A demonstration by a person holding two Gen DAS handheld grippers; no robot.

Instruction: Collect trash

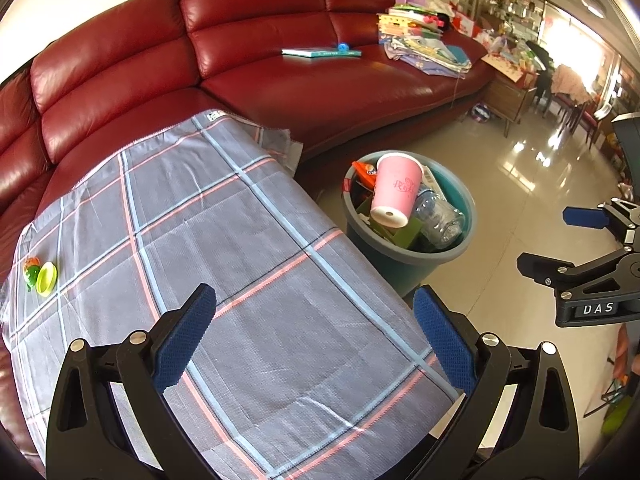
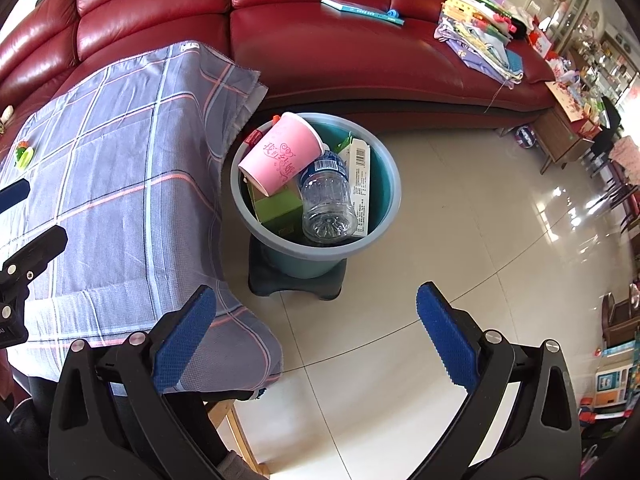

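Both claws are spread apart w/ nothing between the pads: your left claw (image 1: 314,336) hovers over the worktop (image 1: 248,264), your right claw (image 2: 316,332) hangs over the floor (image 2: 460,216) just beside the worktop's near corner. The trash is mostly in already, by the look of it: the bin (image 2: 386,216) sits on a dark stand (image 2: 294,286) close to the worktop edge, and it's piled high w/ a pink paper cup (image 2: 280,154) on its side, a clear plastic bottle (image 2: 326,204), a green carton (image 2: 280,210), a white box w/ barcode (image 2: 360,188) and an orange wrapper at the far rim. What's left on the worktop is a small green-and-orange item w/ a yellow-green lid (image 1: 46,278) next to it, near the far left edge; can't tell if it's trash or a toy, so check before you go for it. If it is, take it w/ the left claw, come in low, close across the narrow side, and lift clear so the cloth doesn't drag. Drop it toward the open right side of the bin, since the cup is perched near the rim and may roll out if knocked. The worktop is covered w/ a grey plaid cloth, loose and hanging over the edges, so it'll bunch if a pad catches it. Room: red leather sofa (image 1: 280,80) behind, w/ a book and a stack of papers and clothes on it, glossy tile floor, cluttered shelves on the far right.
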